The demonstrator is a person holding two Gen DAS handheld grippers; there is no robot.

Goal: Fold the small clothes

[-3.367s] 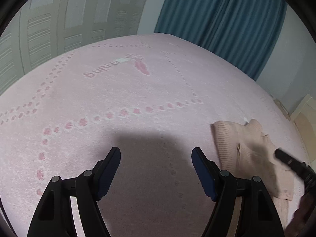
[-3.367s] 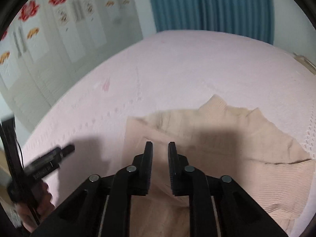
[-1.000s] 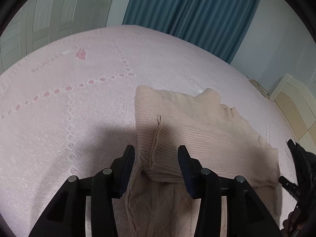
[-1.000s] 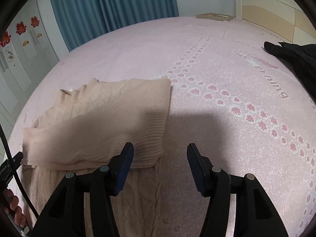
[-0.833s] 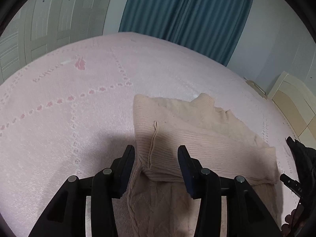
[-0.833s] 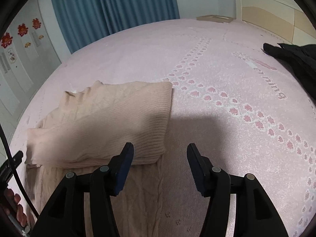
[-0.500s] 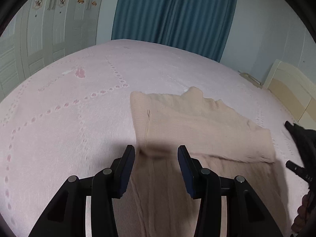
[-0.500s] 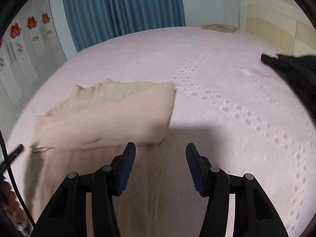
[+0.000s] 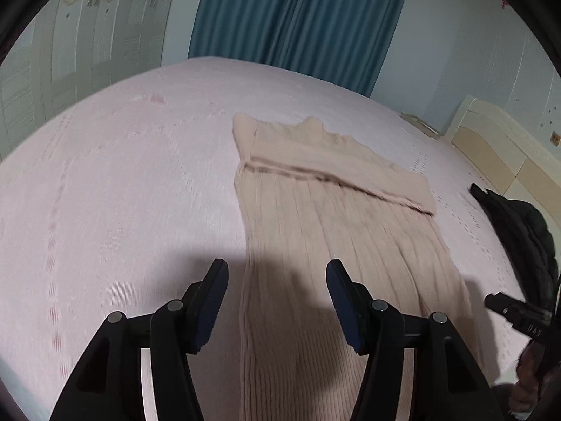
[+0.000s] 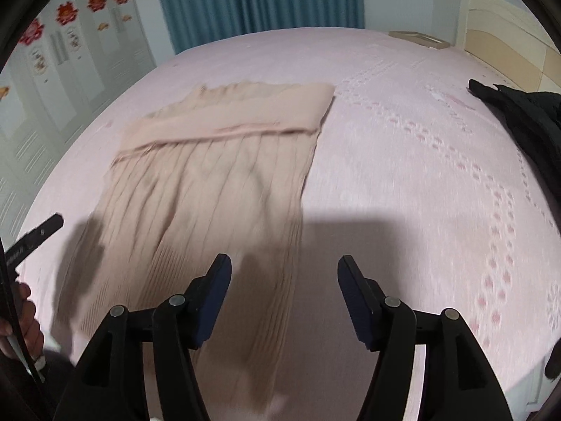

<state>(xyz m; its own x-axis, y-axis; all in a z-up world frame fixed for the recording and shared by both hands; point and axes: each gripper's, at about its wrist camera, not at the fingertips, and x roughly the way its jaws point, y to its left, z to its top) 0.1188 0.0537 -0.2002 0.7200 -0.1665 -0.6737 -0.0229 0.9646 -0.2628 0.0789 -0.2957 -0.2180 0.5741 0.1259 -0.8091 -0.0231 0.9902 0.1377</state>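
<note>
A beige ribbed knit sweater (image 9: 326, 217) (image 10: 217, 168) lies flat on the pink bedspread (image 9: 115, 175) (image 10: 403, 147), its sleeves folded across the chest as a band at the far end. My left gripper (image 9: 275, 273) hovers above the sweater's near left edge; its jaws are opening and nothing is between them. My right gripper (image 10: 284, 268) hangs over the sweater's near right edge, jaws opening, also holding nothing. The sweater's hem runs out of view under both grippers.
A black garment (image 9: 519, 224) (image 10: 526, 112) lies at the bed's right side. A cream headboard (image 9: 501, 151) stands beyond it. Teal curtains (image 9: 298, 17) and white wardrobe doors (image 9: 87, 42) line the far walls. A hand (image 10: 21, 315) holds the left gripper.
Both grippers pulled back from the folded sleeves toward the sweater's hem and rose a little. Their jaws widened. The sweater stays as it lay.
</note>
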